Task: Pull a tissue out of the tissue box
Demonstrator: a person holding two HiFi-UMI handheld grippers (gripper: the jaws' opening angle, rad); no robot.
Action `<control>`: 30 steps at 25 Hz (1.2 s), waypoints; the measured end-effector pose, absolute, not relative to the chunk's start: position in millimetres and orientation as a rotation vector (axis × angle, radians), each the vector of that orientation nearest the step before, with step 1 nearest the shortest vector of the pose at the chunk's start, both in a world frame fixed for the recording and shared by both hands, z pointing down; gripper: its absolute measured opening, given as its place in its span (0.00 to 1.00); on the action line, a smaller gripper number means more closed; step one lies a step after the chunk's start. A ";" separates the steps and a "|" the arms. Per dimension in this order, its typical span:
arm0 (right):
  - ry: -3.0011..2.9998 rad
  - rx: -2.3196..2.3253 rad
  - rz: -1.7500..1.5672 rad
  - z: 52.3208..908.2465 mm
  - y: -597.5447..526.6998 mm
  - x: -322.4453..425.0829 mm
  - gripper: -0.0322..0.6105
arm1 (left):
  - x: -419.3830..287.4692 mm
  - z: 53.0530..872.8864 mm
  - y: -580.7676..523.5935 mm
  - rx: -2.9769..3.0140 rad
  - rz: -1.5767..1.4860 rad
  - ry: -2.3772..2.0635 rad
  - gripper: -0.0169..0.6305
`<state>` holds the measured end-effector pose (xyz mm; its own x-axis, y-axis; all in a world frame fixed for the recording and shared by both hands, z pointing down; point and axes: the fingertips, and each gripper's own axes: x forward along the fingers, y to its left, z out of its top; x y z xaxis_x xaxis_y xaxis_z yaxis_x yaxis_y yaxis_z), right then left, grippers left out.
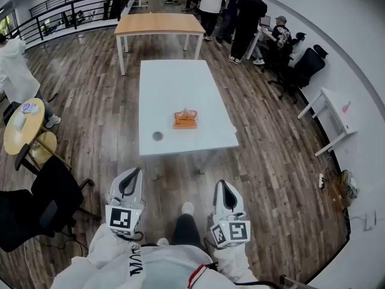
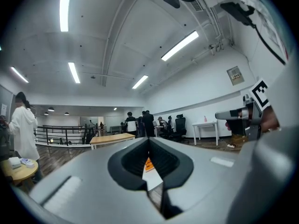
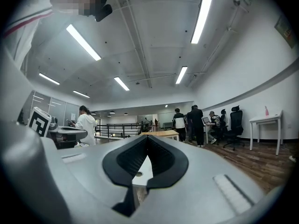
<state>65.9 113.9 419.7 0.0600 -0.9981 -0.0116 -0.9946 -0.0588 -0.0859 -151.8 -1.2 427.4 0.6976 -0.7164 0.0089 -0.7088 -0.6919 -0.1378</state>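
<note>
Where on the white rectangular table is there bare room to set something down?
The whole far half of the white rectangular table, beyond the orange tissue box, is bare, as is the near right corner beside it. The only occupied stretch is near the front edge: the box and a small dark round object.

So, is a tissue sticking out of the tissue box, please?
Out: a pale tissue tuft rises from the top of the orange tissue box.
</note>
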 end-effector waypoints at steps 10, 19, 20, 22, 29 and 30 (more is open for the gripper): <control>2.169 -2.172 -0.139 433.0 56.4 108.9 0.05 | -113.5 437.1 -47.0 -2.755 -0.143 1.242 0.03; 2.223 -2.119 -0.173 429.3 8.2 159.8 0.05 | -62.1 427.9 -85.9 -2.742 -0.164 1.304 0.03; 2.229 -2.112 -0.174 429.4 2.9 164.6 0.05 | -57.1 427.2 -90.0 -2.740 -0.165 1.308 0.03; 2.242 -2.097 -0.177 427.9 -8.2 172.7 0.05 | -48.6 426.5 -97.6 -2.734 -0.173 1.323 0.03; 2.285 -2.043 -0.195 430.9 -39.5 198.9 0.05 | -24.1 429.0 -123.4 -2.695 -0.212 1.359 0.03; 2.289 -2.038 -0.198 431.4 -44.3 202.6 0.05 | -20.5 429.1 -127.0 -2.691 -0.216 1.363 0.03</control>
